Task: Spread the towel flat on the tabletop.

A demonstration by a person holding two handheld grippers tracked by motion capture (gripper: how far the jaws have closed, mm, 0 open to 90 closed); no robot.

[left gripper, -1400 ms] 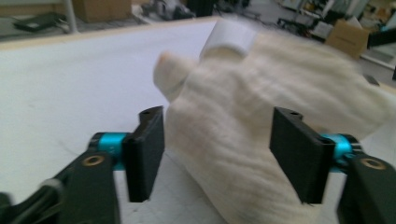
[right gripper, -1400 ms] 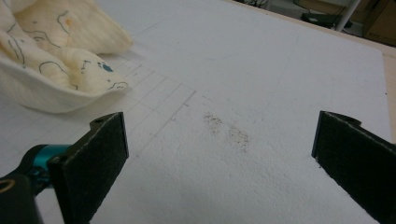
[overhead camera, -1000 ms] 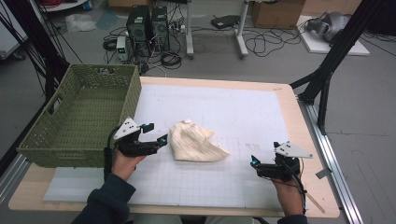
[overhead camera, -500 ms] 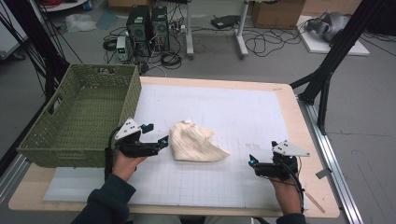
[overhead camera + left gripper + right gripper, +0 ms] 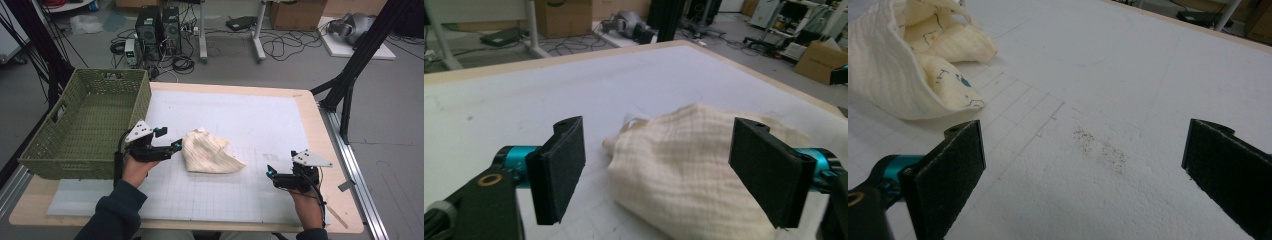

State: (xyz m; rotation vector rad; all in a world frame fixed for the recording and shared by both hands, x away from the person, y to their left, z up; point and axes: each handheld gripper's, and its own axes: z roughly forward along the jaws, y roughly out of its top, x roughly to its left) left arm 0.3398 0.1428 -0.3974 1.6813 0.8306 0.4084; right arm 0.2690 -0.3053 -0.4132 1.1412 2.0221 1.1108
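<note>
A crumpled cream cloth [image 5: 210, 152] lies on the white mat at mid-table. My left gripper [image 5: 175, 146] is at the cloth's left edge, pointing right. In the left gripper view its jaws stand wide on either side of the cloth [image 5: 684, 165]; they have just been closing a little, and the pads are clear of the fabric. My right gripper [image 5: 270, 172] rests low near the front right, open, pointing left. In the right gripper view its jaws span bare mat, and the cloth [image 5: 903, 65], with a printed inner side, lies far off at the upper left.
A green woven basket [image 5: 90, 165] stands at the table's left, just behind my left hand. The white gridded mat [image 5: 260, 115] covers most of the wooden table [image 5: 320, 125]. A faint brown smudge [image 5: 1100, 147] marks the mat ahead of the right gripper.
</note>
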